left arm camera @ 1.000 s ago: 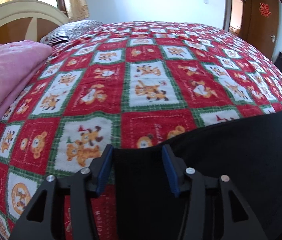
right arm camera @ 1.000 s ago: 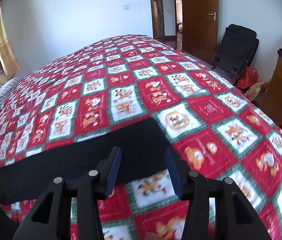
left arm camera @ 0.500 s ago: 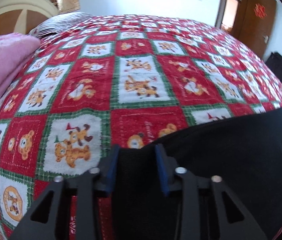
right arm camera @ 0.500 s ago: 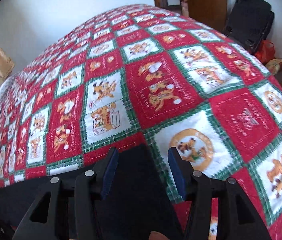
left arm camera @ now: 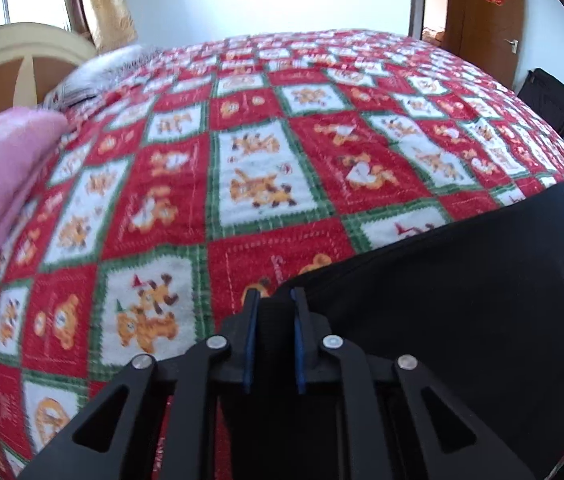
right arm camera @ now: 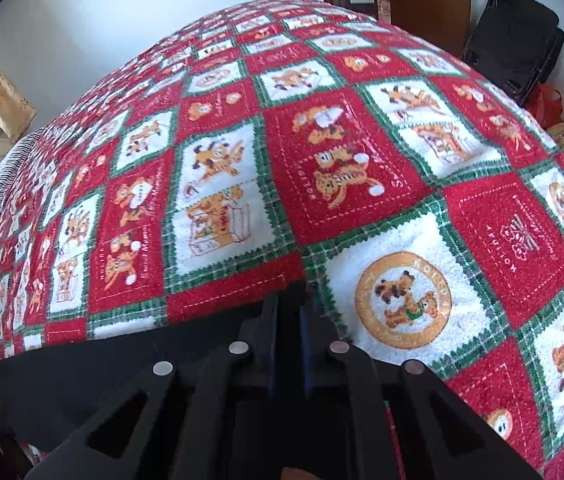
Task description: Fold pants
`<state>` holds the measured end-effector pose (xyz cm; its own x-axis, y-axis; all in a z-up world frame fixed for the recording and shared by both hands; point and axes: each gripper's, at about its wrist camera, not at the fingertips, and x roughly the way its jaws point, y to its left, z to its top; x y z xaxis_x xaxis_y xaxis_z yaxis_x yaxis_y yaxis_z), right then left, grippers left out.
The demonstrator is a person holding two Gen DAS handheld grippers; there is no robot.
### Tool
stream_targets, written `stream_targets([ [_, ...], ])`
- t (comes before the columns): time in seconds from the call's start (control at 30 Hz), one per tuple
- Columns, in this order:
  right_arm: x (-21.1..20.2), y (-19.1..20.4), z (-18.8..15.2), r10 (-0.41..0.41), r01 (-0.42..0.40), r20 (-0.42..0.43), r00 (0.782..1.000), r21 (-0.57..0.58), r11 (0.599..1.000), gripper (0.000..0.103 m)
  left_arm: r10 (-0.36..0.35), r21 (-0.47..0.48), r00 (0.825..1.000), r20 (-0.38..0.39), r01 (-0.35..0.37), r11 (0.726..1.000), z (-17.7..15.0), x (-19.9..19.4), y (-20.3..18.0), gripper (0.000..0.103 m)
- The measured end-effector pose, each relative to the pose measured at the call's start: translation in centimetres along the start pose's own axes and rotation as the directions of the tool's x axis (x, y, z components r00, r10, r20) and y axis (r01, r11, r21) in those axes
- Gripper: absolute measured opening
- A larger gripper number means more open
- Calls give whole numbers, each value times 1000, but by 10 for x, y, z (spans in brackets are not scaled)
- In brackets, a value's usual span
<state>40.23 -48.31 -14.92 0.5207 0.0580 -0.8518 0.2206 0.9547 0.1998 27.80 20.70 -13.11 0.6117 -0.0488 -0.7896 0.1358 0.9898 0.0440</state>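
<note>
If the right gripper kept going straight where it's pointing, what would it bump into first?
The right gripper is shut on the black pants and points down at the bed. Just past the cloth's edge, it would probably meet the red teddy-bear blanket first.

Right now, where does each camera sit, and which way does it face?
Left wrist: on the left tongs, angled down across the red-and-white checked teddy-bear bedspread toward the cream headboard; its tongs pinch the black fabric pants.
Right wrist: on the right tongs, angled down toward the black bag; its tongs pinch the pants' other corner.
Shared: bedspread, pants.
</note>
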Motion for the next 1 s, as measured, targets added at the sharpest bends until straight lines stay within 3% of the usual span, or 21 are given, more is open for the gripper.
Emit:
stream_targets([
  [0.2, -51, 17, -4, 34, -30, 120, 992, -35, 999, 8, -34, -14, 995, 94, 36, 999, 0, -24, 7, 15],
  [0.37, -97, 19, -8, 77, -68, 215, 974, -50, 996, 8, -67, -34, 983, 169, 74, 997, -3, -39, 10, 15],
  [0.57, -153, 10, -27, 170, -150, 341, 925, -83, 985, 7, -95, -45, 968, 232, 108, 993, -14, -56, 14, 16],
  [0.8, -206, -24, -85, 282, -247, 441, 852, -137, 959, 7, -158, -54, 942, 297, 181, 982, -45, -86, 16, 15],
  [0.9, -220, -42, -116, 313, -279, 461, 831, -142, 950, 7, -184, -47, 934, 308, 208, 977, -62, -96, 11, 15],
  [1.0, -226, -63, -145, 313, -290, 466, 828, -122, 949, 7, -203, -44, 930, 307, 227, 973, -81, -103, 6, 16],
])
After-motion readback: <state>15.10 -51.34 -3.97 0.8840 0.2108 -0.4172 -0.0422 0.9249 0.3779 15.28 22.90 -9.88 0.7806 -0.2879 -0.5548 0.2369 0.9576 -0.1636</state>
